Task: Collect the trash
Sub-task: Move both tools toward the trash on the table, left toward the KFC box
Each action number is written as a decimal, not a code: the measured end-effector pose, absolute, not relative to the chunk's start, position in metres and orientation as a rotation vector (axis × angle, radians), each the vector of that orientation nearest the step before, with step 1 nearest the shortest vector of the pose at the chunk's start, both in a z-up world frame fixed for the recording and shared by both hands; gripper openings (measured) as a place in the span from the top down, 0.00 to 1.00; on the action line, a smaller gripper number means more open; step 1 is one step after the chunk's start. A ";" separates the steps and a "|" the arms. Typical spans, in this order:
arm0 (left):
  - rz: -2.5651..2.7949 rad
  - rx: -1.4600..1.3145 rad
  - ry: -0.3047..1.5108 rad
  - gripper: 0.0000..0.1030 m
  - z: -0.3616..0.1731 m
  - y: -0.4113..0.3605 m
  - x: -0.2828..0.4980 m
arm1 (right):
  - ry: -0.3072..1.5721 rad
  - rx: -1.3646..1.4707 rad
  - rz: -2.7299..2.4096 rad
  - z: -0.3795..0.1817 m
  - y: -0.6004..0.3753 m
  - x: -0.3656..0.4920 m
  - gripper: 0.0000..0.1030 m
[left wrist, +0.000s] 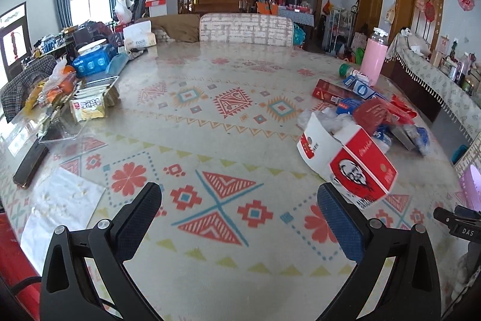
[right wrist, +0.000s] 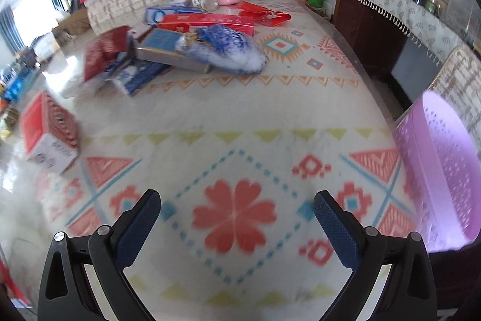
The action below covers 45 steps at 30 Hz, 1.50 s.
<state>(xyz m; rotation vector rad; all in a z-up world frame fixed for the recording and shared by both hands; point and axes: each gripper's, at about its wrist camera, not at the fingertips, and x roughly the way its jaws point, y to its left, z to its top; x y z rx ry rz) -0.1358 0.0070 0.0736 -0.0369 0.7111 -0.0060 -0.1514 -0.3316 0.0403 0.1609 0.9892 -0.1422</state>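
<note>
Barely begun, by the look of it. Both tools empty, fingers spread wide: left tool (left wrist: 239, 202) low over the patterned bench (left wrist: 210, 122), right tool (right wrist: 237, 205) likewise. Trash untouched on the bench: red-and-white carton (left wrist: 348, 158) just ahead of the left tool, heap of boxes and wrappers (right wrist: 186, 50) beyond. Pink basket (right wrist: 445, 167) at the right edge, contents not visible. Everything left to gather.

Patterned-cloth bench (left wrist: 228, 140), red-and-white carton (left wrist: 345, 161) near its right side, heap of packets (left wrist: 369, 107) just behind the carton, pink flask (left wrist: 373, 62) beyond, snack packets (left wrist: 87, 104) well left, white napkin (left wrist: 60, 209) near-left.
</note>
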 end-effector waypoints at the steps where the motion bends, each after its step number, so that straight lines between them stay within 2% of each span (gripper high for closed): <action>1: -0.010 -0.031 0.707 0.00 0.074 0.005 -0.140 | 0.974 0.168 -0.139 0.043 -0.331 -0.157 0.01; 7: -0.055 -0.044 0.675 0.00 0.083 -0.004 -0.173 | 0.769 0.189 -0.087 0.064 -0.323 -0.205 0.01; 22: -0.108 0.016 0.621 0.00 0.098 -0.037 -0.216 | 0.633 0.134 -0.121 0.090 -0.309 -0.260 0.02; 39: -0.105 0.061 0.614 0.00 0.099 -0.050 -0.231 | 0.558 0.081 -0.072 0.102 -0.299 -0.281 0.02; 45: -0.165 0.011 0.678 0.00 0.092 -0.049 -0.216 | 0.622 0.136 -0.041 0.090 -0.307 -0.268 0.02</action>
